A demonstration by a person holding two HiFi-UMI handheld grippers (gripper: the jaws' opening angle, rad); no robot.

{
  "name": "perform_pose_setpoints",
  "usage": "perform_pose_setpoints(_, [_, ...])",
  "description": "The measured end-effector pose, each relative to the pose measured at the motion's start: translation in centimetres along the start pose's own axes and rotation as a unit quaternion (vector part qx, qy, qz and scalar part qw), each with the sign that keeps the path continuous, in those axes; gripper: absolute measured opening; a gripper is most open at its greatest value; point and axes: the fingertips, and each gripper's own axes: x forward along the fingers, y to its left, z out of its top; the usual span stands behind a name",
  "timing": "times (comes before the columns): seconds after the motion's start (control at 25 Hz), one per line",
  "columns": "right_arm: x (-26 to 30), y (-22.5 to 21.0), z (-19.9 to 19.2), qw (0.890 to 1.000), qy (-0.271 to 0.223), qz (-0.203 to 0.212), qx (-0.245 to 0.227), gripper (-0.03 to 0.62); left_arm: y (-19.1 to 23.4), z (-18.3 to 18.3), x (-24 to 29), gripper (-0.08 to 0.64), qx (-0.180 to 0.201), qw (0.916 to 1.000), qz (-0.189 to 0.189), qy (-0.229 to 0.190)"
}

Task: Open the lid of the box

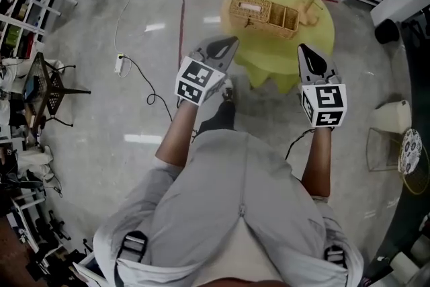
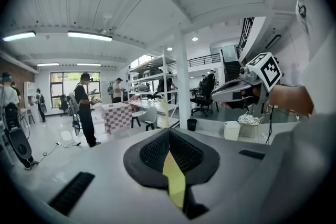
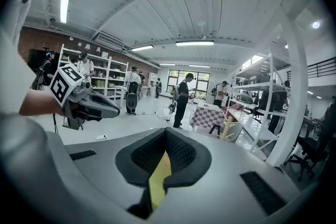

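Left gripper (image 1: 228, 46) and right gripper (image 1: 308, 57) are both clenched and empty, poised at mid-frame short of the wicker box (image 1: 263, 15) on the yellow table (image 1: 282, 67) at upper centre, probably ready to reach for its lid

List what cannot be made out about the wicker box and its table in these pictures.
- Wicker box: head view, too small to show how its lid fastens.
- Table legs: head view, hidden under its yellow top.
- Table's near edge: head view, partly covered by the left gripper and right gripper.
- Box and table: missing from both gripper views, which face the room.
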Motion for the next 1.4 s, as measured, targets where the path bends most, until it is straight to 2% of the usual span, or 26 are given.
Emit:
perform_pose_setpoints(0.32, [9.7,-5.1,2.4,1.000,0.006,-0.016,0.004,0.023,9.1,1.9,8.2,0.029,0.000,0.9999,-0.013,-0.006])
perform_pose_setpoints(0.6, [18.0,-7.8,4.1,0.999,0.013,-0.023,0.028,0.023,16.9,2.5,13.7,0.029,-0.011,0.9994,-0.031,0.005])
perform_pose_setpoints(0.76, [22.0,-9.0,4.3,0.999,0.027,-0.023,0.038,0.023,20.0,2.6,16.4,0.029,-0.014,0.9988,-0.047,0.005])
perform_pose_setpoints(0.92, [24.8,-9.5,4.3,0.998,0.033,-0.024,0.042,0.023,21.8,1.9,17.9,0.029,-0.029,0.9975,-0.064,0.005])
perform_pose_setpoints(1.2, [27.3,-10.2,2.3,0.997,0.051,0.000,0.056,0.023,21.6,-1.6,19.8,0.031,-0.064,0.9945,-0.066,0.050])
perform_pose_setpoints(1.4, [28.5,-9.9,-0.4,0.995,0.072,0.035,0.058,0.023,21.0,-4.1,20.5,0.031,-0.092,0.9932,-0.029,0.066])
